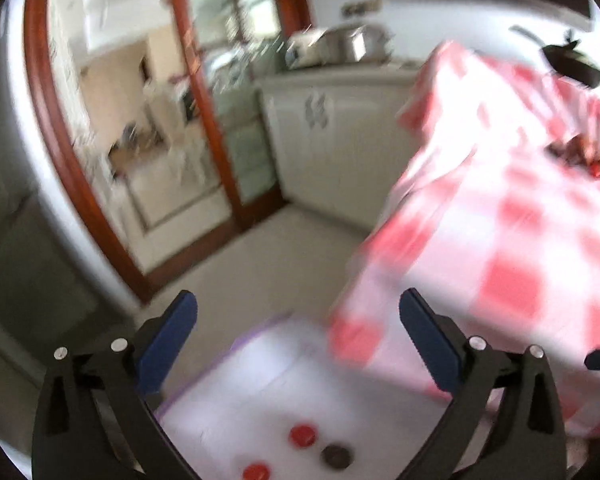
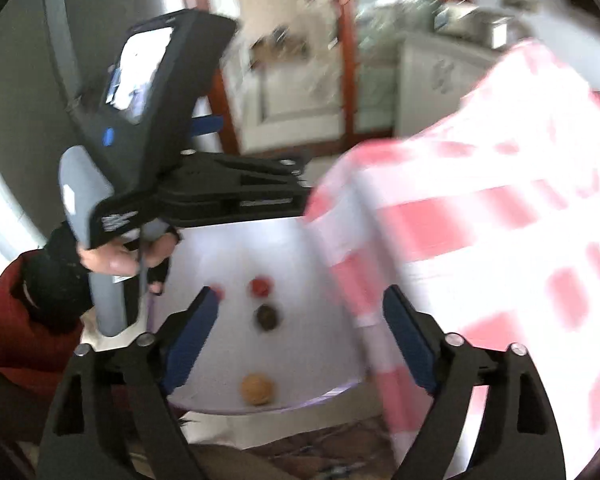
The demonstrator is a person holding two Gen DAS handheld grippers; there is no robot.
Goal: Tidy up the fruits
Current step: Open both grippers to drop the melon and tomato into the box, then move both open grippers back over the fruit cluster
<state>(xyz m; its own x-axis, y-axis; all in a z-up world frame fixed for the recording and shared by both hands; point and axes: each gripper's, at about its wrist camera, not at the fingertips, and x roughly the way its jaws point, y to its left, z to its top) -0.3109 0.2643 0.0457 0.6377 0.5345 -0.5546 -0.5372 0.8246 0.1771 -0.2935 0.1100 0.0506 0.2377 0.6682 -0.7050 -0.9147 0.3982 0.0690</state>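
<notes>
I can read no text, label, brand or number in either wrist view, as both are smeared by motion blur. In the right wrist view, the left gripper's handle (image 2: pixel 116 216) bears a small patch of white print, and its screen (image 2: pixel 140 68) shows bright shapes. I cannot resolve either into letters or figures.

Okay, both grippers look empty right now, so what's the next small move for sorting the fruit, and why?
Probably swing the left gripper toward the pile of fruit left on the checkered tablecloth. Both it and the right gripper are open and empty above the white tray, which already holds a red fruit, a dark fruit and a tan fruit.
</notes>
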